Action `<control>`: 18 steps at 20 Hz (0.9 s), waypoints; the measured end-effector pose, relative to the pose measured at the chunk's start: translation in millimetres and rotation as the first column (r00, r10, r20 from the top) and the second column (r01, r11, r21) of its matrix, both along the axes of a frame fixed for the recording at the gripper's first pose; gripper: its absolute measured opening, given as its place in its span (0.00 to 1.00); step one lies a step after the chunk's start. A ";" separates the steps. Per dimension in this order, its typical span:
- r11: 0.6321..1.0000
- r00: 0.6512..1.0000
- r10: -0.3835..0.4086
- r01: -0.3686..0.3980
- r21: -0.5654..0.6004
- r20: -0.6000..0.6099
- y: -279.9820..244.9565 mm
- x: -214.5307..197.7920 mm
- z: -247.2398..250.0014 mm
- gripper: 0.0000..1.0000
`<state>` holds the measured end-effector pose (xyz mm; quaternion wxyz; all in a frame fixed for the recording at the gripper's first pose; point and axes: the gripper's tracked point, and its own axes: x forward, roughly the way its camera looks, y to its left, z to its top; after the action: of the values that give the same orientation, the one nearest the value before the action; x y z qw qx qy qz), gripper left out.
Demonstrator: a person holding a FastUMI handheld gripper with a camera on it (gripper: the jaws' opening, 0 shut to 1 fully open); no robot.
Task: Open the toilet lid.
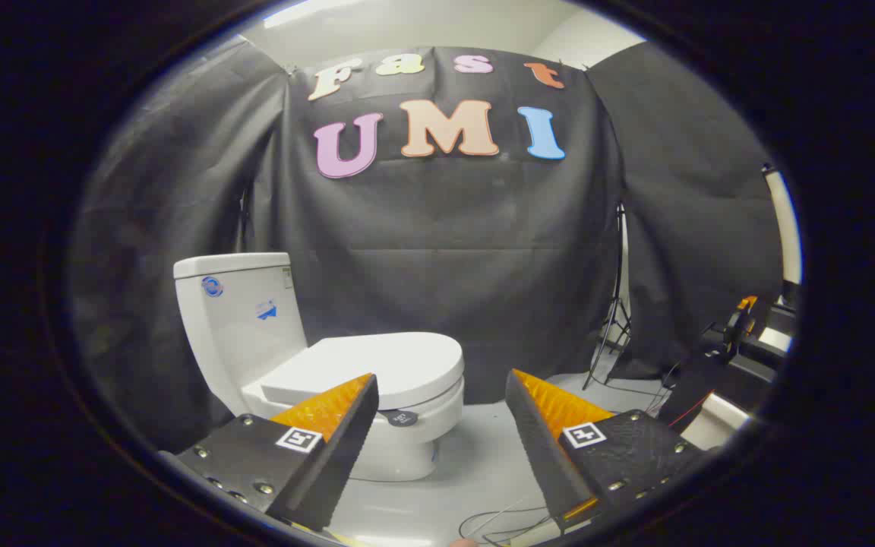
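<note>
Tongs (pixel 441 395) wide open, empty, aimed so closed toilet lid (pixel 377 363) sits just beyond left finger, front lip reachable.

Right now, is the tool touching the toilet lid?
Apart. In the gripper view the tool is open with nothing between its fingers, and the closed toilet lid sits well beyond them, with bare floor showing in between.

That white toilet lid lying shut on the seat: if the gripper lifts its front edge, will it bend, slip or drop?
The glossy white plastic toilet lid looks stiff, so it should swing up near the tank rather than flex. Its smooth sheen suggests it may slip. The open gripper hangs short of it.
</note>
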<state>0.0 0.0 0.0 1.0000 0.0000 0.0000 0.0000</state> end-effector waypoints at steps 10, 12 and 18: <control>0.997 0.999 -0.022 0.024 0.070 -0.029 -3.4 22.5 -4.7 1.00; 0.998 0.999 -0.015 0.017 0.053 -0.029 -0.2 24.4 -4.2 1.00; 1.000 1.000 -0.002 0.003 0.018 -0.016 9.9 36.2 1.7 1.00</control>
<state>36.2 9.9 1.7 0.9999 0.0090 0.0081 -0.0012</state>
